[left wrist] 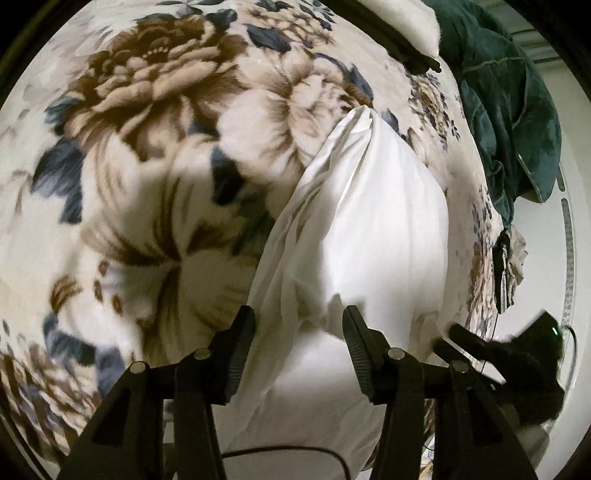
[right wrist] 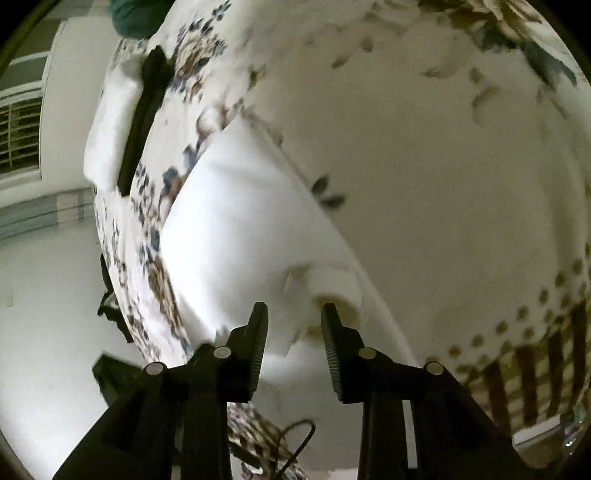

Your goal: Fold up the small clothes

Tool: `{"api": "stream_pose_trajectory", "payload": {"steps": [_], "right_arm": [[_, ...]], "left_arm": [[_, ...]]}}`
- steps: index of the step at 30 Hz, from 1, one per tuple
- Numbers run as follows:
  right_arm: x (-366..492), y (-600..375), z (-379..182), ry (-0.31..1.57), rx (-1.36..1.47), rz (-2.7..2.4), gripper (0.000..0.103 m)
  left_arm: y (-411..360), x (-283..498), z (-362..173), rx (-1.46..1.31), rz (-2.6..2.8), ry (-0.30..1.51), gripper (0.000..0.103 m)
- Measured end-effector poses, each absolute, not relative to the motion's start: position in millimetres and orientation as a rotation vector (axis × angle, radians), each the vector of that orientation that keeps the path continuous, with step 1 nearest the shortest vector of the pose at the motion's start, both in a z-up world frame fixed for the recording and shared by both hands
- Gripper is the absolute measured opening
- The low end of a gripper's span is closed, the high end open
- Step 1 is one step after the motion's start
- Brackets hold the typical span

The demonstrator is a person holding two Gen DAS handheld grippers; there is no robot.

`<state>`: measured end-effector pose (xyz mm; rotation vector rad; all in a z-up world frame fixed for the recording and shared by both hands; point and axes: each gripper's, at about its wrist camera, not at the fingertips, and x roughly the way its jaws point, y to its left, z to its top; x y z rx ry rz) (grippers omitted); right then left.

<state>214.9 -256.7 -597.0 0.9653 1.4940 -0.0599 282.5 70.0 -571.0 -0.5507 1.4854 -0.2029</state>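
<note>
Right now we are holding the left gripper [left wrist: 299, 314] with its jaws spread apart, closed on nothing, and the white garment [left wrist: 365, 225] is lying straight ahead of it, its near folds running in between and under the two fingers. Whether the pads are brushing the cloth we cannot tell. Off to that claw's right we are seeing the right gripper [right wrist: 294, 311] come in low beside the same garment; in its own view its jaws are also standing apart and gripping nothing, with a rolled hem or cuff of the cloth just beyond its right finger.

We are judging the garment to be light, thin and limp: it is creasing in long soft ridges and tapering to a floppy point far ahead of the left claw. It should drape and slip, not hold shape, so we are favouring a pinch on a doubled edge or the rolled hem, where the layers are thicker.

Underneath everything we are seeing the floral blanket [left wrist: 147, 122], plush and soft enough to snag a low pinch. Far ahead and right of the left claw a dark green garment [left wrist: 509, 110] is lying heaped, with a white folded piece [left wrist: 410, 22] just left of it.
</note>
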Motion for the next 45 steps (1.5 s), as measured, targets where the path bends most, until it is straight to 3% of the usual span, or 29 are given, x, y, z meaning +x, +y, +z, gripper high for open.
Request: {"api": "stream_pose_trajectory", "payload": {"steps": [3, 6, 7, 8, 10, 16, 21, 37, 40, 45], "right_arm": [[203.0, -266.7, -615.8, 1.580, 0.901, -0.030, 0.032], [183.3, -267.4, -598.9, 1.578, 0.856, 0.022, 0.032], [171.8, -268.1, -591.8, 1.583, 0.843, 0.043, 0.034], [156.9, -269.7, -586.6, 1.600, 0.837, 0.066, 0.046], [122.7, -275.2, -588.1, 1.642, 0.829, 0.097, 0.056], [49.2, -276.1, -631.6, 1.807, 0.860, 0.133, 0.056], [28.3, -266.9, -663.0, 1.837, 0.906, 0.175, 0.056], [31.0, -235.0, -671.6, 1.839, 0.929, 0.274, 0.057], [30.2, -244.8, -673.1, 1.842, 0.934, 0.276, 0.057], [32.5, -233.2, -668.7, 1.853, 0.912, 0.283, 0.057]], "left_arm": [[75.3, 268.8, -566.1, -0.562, -0.205, 1.486, 0.047], [85.3, 240.0, -550.6, -0.554, -0.241, 1.482, 0.047], [87.2, 232.7, -548.1, -0.545, -0.242, 1.488, 0.047], [90.7, 221.5, -547.1, -0.531, -0.246, 1.504, 0.047], [95.4, 201.3, -553.5, -0.513, -0.249, 1.552, 0.047], [98.9, 145.7, -605.6, -0.546, -0.255, 1.711, 0.047], [94.8, 134.3, -618.7, -0.576, -0.300, 1.689, 0.046], [114.2, 104.1, -609.1, -0.487, -0.295, 1.719, 0.045], [106.9, 108.9, -621.2, -0.505, -0.291, 1.733, 0.058], [95.9, 111.9, -592.7, -0.343, -0.249, 1.707, 0.059]]}}
